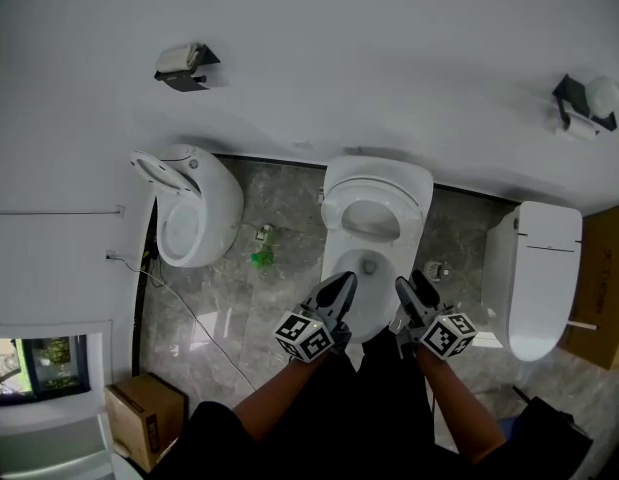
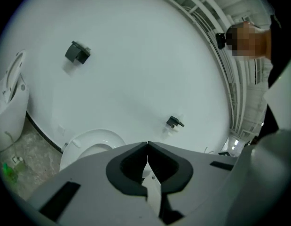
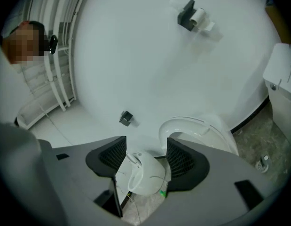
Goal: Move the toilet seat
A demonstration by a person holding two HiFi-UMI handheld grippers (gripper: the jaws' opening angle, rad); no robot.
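The middle toilet (image 1: 374,238) stands against the white wall. Its lid and seat ring (image 1: 369,218) are raised over the bowl (image 1: 361,268). My left gripper (image 1: 341,286) hovers over the bowl's front left edge, shut with nothing between its jaws. In the left gripper view, the left gripper (image 2: 147,146) has its tips meeting, and the seat (image 2: 91,142) shows beyond them. My right gripper (image 1: 413,288) hangs over the bowl's front right edge, open and empty. In the right gripper view, the right gripper (image 3: 146,147) is spread, with the seat (image 3: 194,128) up and to the right.
A rounded white toilet (image 1: 194,213) stands to the left and a closed one (image 1: 539,268) to the right. Paper holders (image 1: 184,65) (image 1: 587,103) hang on the wall. A cardboard box (image 1: 147,415), a green item (image 1: 261,258) and a cable lie on the stone floor.
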